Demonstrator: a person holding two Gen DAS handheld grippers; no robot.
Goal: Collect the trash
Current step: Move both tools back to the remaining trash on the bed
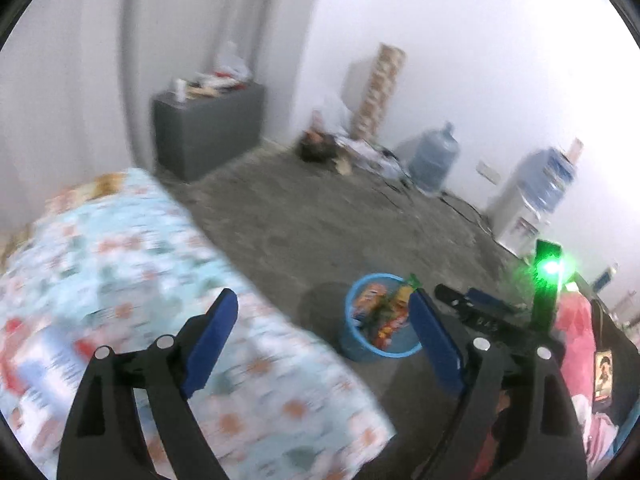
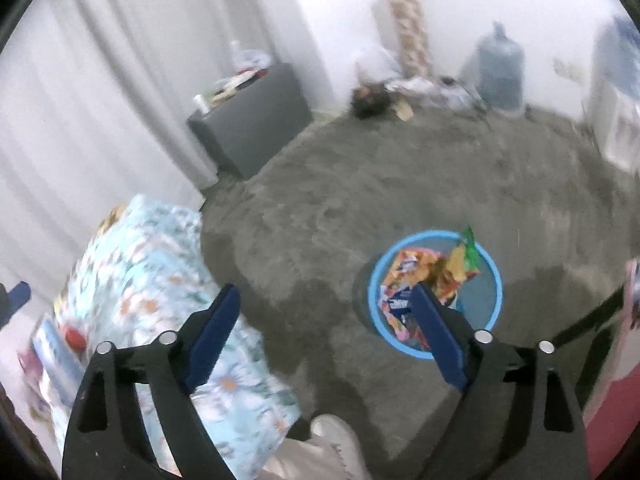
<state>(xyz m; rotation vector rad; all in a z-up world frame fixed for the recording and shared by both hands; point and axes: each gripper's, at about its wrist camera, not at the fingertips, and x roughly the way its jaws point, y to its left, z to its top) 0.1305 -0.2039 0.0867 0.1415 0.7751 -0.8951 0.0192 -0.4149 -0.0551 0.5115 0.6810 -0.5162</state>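
Room floor (image 2: 400, 184), bare grey and the largest surface: it leaves an open path to the bin, with nothing lying between the tongs and it.

Bed with floral cover (image 1: 132, 264): fills the left of both views. Its edge stands near the bin, presumably so wrappers gathered from the bed travel a short way; it also narrows the approach from the left.

Grey cabinet (image 2: 256, 128), cluttered on top, against the curtain; 2 large water bottles, one free-standing (image 1: 434, 156), one on a dispenser (image 1: 532, 196), stand along the far wall beside a heap of bags and papers. All lie well apart from the bin and block nothing.

Blue bin (image 2: 490, 268): upright on the floor, holding the task's things, a bundle of bright snack wrappers (image 2: 412, 276), one green piece poking above the rim. The load sits high, so a further drop could spill.

Left gripper (image 1: 320, 320) and right gripper (image 2: 324, 312): both pairs of blue pads spread wide with nothing between them; each is raised and angled down toward the floor, empty, which suggests the wrappers have been released.

A pale shoe (image 2: 336, 440) stands beside the bed, below the right gripper.
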